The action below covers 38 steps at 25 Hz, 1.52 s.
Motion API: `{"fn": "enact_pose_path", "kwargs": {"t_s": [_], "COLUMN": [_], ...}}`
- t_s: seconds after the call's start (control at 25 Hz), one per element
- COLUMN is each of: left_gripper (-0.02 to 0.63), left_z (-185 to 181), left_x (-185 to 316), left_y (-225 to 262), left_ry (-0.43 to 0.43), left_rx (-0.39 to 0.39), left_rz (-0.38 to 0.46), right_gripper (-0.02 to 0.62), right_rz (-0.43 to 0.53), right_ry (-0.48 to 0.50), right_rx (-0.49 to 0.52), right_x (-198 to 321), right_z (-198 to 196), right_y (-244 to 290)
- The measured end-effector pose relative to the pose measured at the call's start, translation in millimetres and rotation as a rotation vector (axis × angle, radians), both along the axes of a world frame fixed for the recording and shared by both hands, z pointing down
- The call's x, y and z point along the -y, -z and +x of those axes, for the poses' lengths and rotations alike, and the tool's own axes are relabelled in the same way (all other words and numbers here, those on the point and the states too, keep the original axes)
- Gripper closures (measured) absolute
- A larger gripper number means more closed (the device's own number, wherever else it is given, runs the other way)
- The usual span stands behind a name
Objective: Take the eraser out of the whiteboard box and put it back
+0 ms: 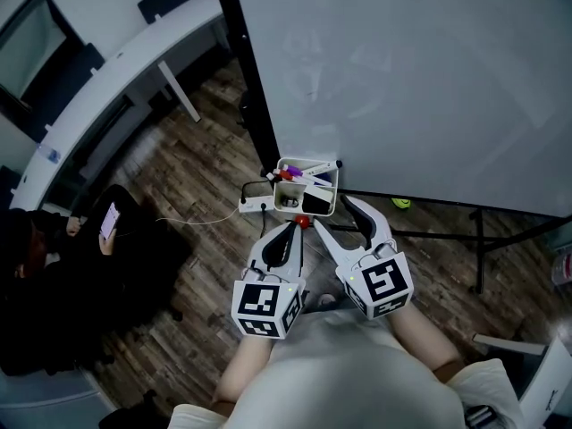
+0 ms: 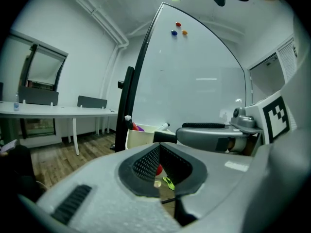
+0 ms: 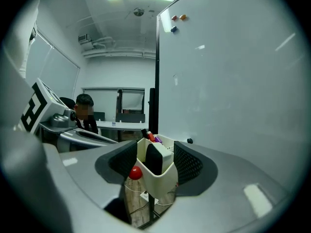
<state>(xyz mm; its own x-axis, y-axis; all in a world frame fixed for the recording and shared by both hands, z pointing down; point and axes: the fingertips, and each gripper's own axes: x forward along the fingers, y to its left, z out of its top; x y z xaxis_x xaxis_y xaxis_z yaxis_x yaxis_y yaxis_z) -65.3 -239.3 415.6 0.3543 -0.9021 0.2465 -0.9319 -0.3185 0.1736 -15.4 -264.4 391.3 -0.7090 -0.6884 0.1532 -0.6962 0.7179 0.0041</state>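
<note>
A cream whiteboard box [image 1: 307,162] hangs at the lower edge of the whiteboard [image 1: 402,79]. The eraser [image 1: 315,203], dark with a white back, stands inside it beside some markers [image 1: 299,175]. My right gripper [image 1: 344,219] is open, its fingers spread just short of the box's near side. In the right gripper view the box [image 3: 163,181] and the eraser [image 3: 154,159] sit straight ahead between the open right gripper [image 3: 156,154] pads, which do not press on them. My left gripper [image 1: 298,229] is shut and empty, left of the right one, below the box [image 2: 138,136]. A small red ball [image 3: 135,172] shows under the box.
A person [image 1: 54,266] sits at the left with a phone. A white power strip [image 1: 255,206] and its cable lie on the wood floor. The whiteboard's dark stand leg [image 1: 478,239] runs at the right, and a long white desk [image 1: 107,70] stands at the back left.
</note>
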Motion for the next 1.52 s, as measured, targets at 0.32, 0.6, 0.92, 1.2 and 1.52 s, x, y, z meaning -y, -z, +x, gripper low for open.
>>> {"fn": "enact_pose_path", "kwargs": {"t_s": [0.32, 0.6, 0.92, 1.2, 1.52], "left_gripper": [0.604, 0.604, 0.604, 0.604, 0.604], "left_z": [-4.9, -11.3, -16.7, -19.3, -21.4], "left_x": [12.8, 21.4, 22.4, 22.5, 21.3], "left_y": [-2.1, -4.9, -5.5, -7.1, -8.1], "left_ry": [0.029, 0.063, 0.094, 0.109, 0.119], "left_rx": [0.000, 0.000, -0.008, -0.007, -0.010], "left_rz": [-0.007, -0.012, -0.014, -0.015, -0.018], "right_gripper": [0.322, 0.322, 0.367, 0.412, 0.422], "right_rz": [0.003, 0.006, 0.018, 0.038, 0.040], "right_ry": [0.034, 0.059, 0.070, 0.056, 0.050], "right_rx": [-0.024, -0.035, -0.047, -0.057, -0.047], "right_x": [16.6, 27.1, 29.6, 31.1, 30.9], "right_z": [-7.7, -14.9, -20.1, -19.8, -18.4], "right_y": [-9.6, -15.3, -19.2, -19.4, -18.3]}}
